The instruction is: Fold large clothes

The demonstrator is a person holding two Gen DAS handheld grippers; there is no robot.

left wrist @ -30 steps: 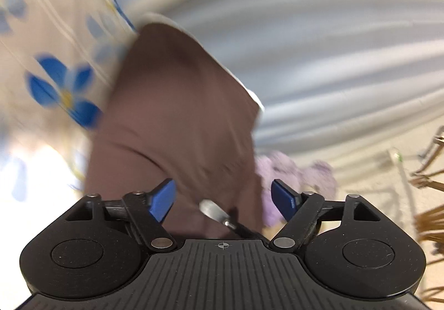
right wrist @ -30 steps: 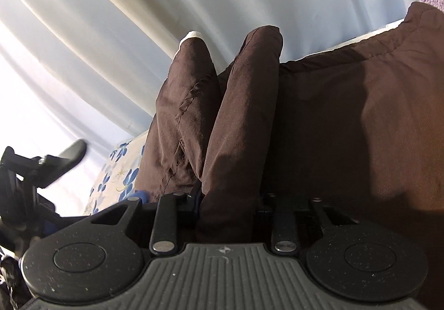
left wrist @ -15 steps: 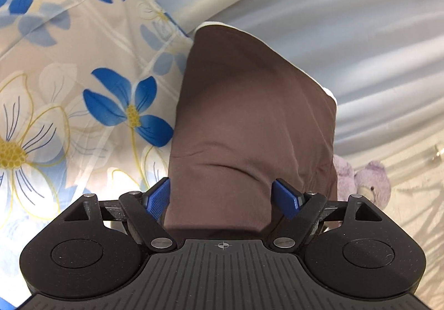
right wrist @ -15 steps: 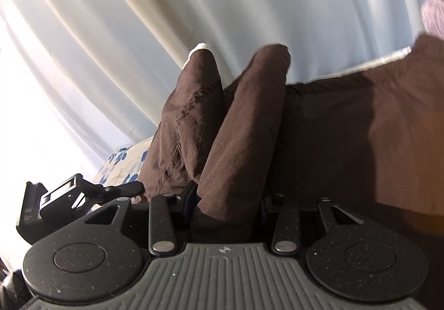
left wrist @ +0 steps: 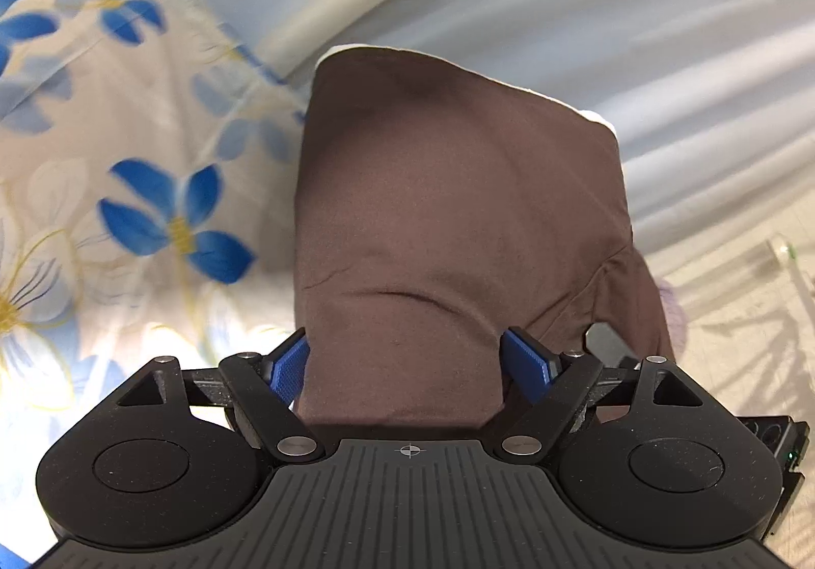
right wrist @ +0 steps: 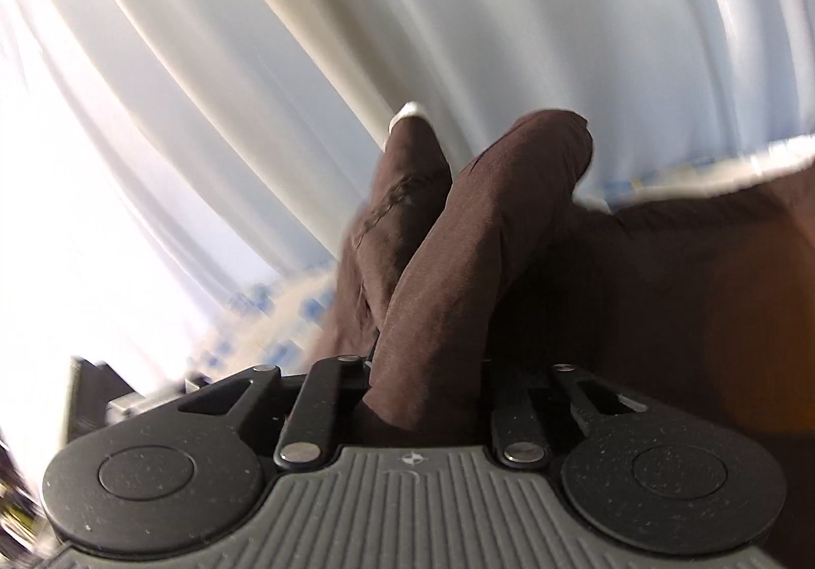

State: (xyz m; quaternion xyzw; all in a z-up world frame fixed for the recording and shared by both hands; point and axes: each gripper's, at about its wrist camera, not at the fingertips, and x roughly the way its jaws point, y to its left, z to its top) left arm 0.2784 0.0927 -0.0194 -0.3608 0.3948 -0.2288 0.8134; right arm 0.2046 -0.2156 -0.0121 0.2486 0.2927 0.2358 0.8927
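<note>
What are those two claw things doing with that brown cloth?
A person holds a gripper in each hand and is folding a brown garment over a flowered sheet. The right gripper has its jaws shut on a bunched fold of the garment. The left gripper has its jaws open, with the cloth lying between the blue pads, not pinched. Pale curtains hang behind.

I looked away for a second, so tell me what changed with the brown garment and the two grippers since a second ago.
The left gripper shifted: its view slid over the blue-flowered bedsheet, and the dark brown garment now fills the gap between its open blue pads. Nothing was grasped or released. The right gripper stays shut on a garment fold.
</note>
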